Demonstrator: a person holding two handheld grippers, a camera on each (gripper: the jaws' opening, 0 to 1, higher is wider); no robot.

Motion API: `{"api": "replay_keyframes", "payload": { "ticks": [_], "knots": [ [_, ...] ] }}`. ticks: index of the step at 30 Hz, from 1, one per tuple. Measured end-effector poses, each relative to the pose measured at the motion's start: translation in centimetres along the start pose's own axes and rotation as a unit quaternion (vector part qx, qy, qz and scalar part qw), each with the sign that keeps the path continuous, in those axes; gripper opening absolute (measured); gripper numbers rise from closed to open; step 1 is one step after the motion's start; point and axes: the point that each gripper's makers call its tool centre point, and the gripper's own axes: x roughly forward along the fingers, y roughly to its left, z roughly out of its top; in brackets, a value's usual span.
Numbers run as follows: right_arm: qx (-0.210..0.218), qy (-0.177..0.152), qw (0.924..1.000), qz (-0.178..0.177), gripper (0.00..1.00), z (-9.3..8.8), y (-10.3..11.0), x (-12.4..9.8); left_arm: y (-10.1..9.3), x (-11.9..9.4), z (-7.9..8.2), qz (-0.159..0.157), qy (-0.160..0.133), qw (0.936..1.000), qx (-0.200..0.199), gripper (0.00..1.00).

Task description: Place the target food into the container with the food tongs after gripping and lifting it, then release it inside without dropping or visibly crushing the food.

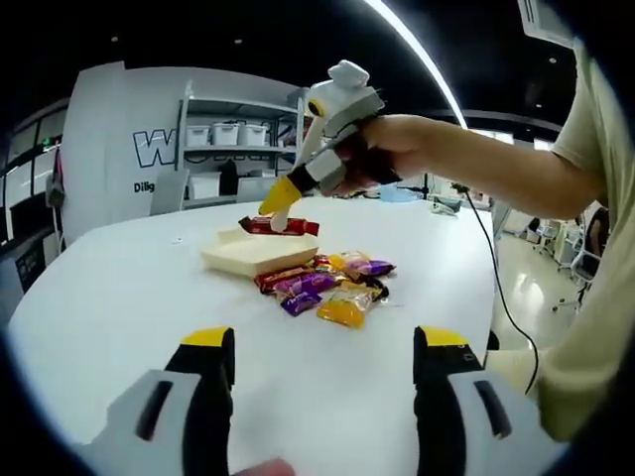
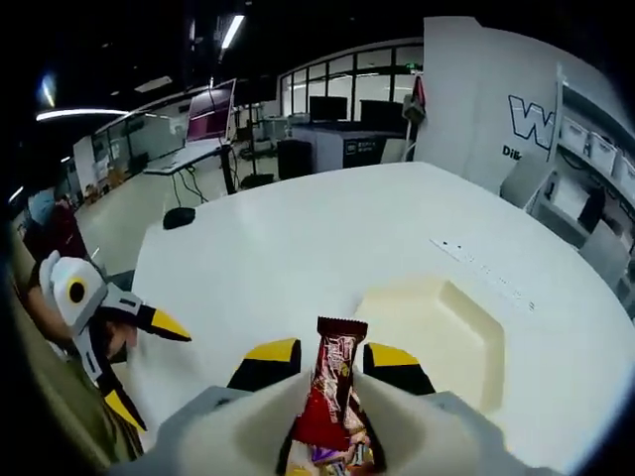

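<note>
A red wrapped snack bar (image 1: 279, 226) hangs just above the cream tray (image 1: 248, 260) at the far middle of the white table. My right gripper (image 1: 282, 201), held by a person's hand, is shut on it. In the right gripper view the bar (image 2: 334, 382) stands upright between my right gripper's (image 2: 332, 353) yellow-tipped jaws, with the tray (image 2: 446, 342) close ahead to the right. A pile of purple, orange and red wrapped candies (image 1: 332, 283) lies beside the tray. My left gripper (image 1: 324, 339) hovers open over the near table, nothing between its jaws; it also appears at the left (image 2: 144, 367).
The white table (image 1: 119, 297) curves away at its left and right edges. A shelf with white bins (image 1: 228, 134) stands behind it. A black cable (image 1: 496, 278) trails off the right side. The person's arm (image 1: 476, 164) reaches in from the right.
</note>
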Motion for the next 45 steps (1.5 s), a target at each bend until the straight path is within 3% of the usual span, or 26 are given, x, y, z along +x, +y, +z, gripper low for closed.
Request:
{"api": "replay_keyframes", "payload": {
  "ticks": [30,32,37,45],
  "knots": [
    [0.053,0.016,0.9974,-0.047,0.19,1.2,-9.0,1.6,0.4,-0.3,0.8,0.01,-0.008,0.9999,0.011,0.71],
    [0.09,0.001,0.9955,-0.028,0.19,1.6,-9.0,1.9,0.4,-0.3,0.7,0.01,-0.007,0.9999,0.009,0.71],
    [0.084,0.011,0.9954,-0.046,0.19,1.8,-10.7,2.3,0.4,-0.4,0.6,0.011,-0.006,0.9999,0.01,0.71],
    [0.077,0.014,0.9951,-0.061,0.2,3.2,-11.6,3.2,0.5,-0.5,0.7,0.013,-0.006,0.9999,0.01,0.71]
  ]
}}
